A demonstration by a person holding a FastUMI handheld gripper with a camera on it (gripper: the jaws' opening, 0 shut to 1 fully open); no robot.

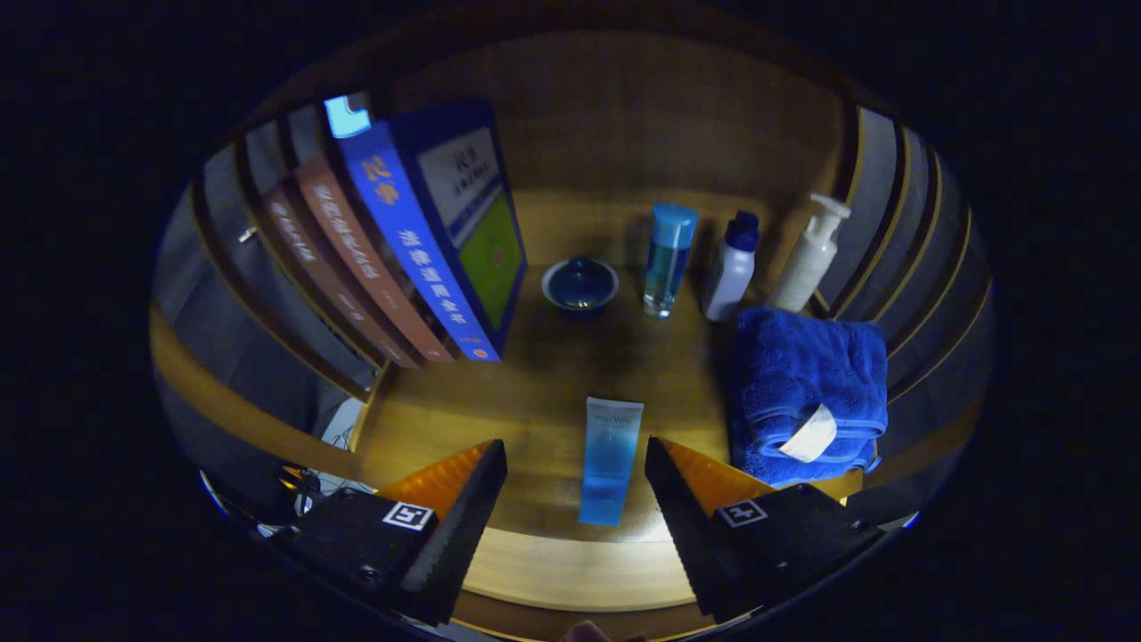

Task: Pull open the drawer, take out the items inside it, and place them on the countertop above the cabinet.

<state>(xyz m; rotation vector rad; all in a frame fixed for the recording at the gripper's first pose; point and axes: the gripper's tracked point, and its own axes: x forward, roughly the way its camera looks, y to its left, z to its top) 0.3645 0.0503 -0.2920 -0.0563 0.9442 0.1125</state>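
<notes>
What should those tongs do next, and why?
Probably back straight away from the blue tube. It lies flat on the wooden countertop between the open tongs, neither finger touching it, so it looks already set down, and the drawer may hold more.

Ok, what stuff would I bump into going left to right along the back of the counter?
Books → little blue bowl → clear blue bottle → white bottle with dark cap → pump bottle. The tongs are open around a blue tube.
</notes>
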